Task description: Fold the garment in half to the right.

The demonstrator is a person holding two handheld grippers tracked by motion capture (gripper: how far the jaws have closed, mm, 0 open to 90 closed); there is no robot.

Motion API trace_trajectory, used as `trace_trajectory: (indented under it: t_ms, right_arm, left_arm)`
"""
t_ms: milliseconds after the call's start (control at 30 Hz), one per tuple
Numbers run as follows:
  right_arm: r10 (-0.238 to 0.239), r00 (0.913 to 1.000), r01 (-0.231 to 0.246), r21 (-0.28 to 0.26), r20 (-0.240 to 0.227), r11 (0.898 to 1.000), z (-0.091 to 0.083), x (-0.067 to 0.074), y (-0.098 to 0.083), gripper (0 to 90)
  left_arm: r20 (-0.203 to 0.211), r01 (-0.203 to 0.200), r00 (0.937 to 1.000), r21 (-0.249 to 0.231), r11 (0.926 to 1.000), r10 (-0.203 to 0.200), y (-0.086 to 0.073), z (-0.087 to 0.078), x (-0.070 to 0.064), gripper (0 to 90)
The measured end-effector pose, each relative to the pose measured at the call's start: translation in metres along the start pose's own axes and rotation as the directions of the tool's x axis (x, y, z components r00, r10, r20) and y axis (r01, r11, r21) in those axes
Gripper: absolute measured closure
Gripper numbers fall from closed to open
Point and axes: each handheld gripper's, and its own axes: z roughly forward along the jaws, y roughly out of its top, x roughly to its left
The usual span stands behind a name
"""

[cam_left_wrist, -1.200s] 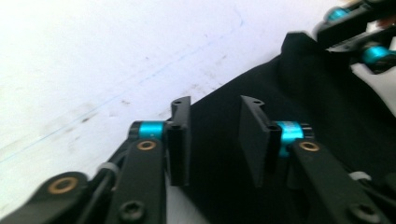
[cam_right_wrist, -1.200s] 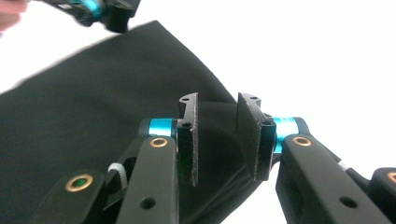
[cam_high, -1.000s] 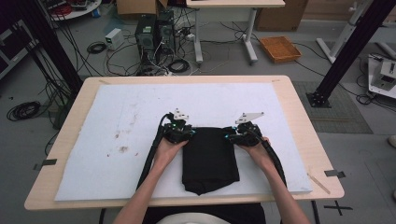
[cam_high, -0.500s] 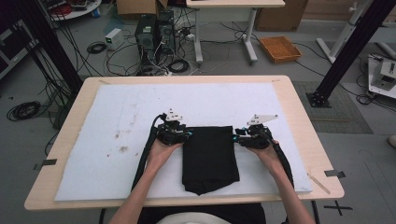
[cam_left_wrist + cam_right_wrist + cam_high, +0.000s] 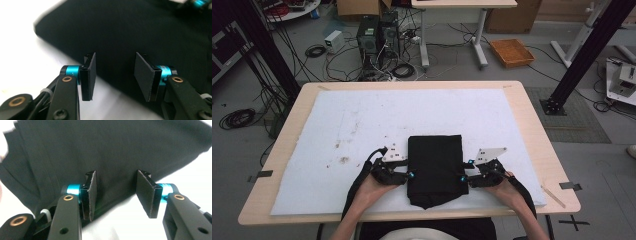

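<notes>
Two tools flank an unlabelled black cloth (image 5: 435, 169).

One folded black cloth (image 5: 434, 170) at desk centre, toward 6 o'clock. Two tools: left tool (image 5: 408, 175) at cloth's 9 o'clock, right tool (image 5: 463, 179) at its 3 o'clock. One white mat (image 5: 362, 120) on one desk (image 5: 532, 125). Floor beyond, 12 o'clock: two computer towers (image 5: 377, 35); 1 o'clock: one orange tray (image 5: 511, 52).
</notes>
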Motion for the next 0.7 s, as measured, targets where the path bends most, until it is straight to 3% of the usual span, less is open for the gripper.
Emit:
trace_trajectory:
  t_ms: [167,300,333,500,600,633,700]
  right_arm:
    - [0.012,0.9995,-0.013,-0.02,-0.031,1.0,-0.004,-0.002,-0.005,55.4]
    - [0.055,0.998,-0.057,-0.049,-0.03,0.997,-0.008,-0.012,-0.004,36.3]
    - [0.07,0.9975,-0.071,-0.075,-0.009,0.995,-0.012,-0.016,-0.002,30.5]
    - [0.103,0.994,-0.098,-0.124,0.035,0.987,-0.02,-0.024,0.003,22.1]
    - [0.117,0.99,-0.104,-0.152,0.079,0.983,-0.026,-0.032,0.008,21.7]
    - [0.133,0.9842,-0.111,-0.177,0.117,0.978,-0.03,-0.038,0.01,21.6]
    - [0.135,0.9812,-0.109,-0.188,0.137,0.976,-0.031,-0.041,0.01,21.6]
  left_arm:
    - [0.035,0.047,0.9983,-0.028,0.9985,-0.046,-0.01,-0.005,0.008,50.0]
    - [-0.001,0.06,0.9982,-0.075,0.9953,-0.061,-0.011,-0.019,0.019,44.1]
    - [-0.011,0.065,0.9977,-0.091,0.9937,-0.066,-0.01,-0.023,0.022,42.1]
    - [-0.066,0.048,0.9962,-0.131,0.9902,-0.057,-0.005,-0.044,0.038,37.1]
    - [-0.131,0.026,0.9904,-0.141,0.9897,-0.045,-0.004,-0.055,0.049,34.2]
    - [-0.146,0.027,0.9881,-0.147,0.9887,-0.049,-0.004,-0.059,0.054,31.7]
    - [-0.16,0.049,0.9843,-0.163,0.9853,-0.075,-0.006,-0.068,0.062,30.7]
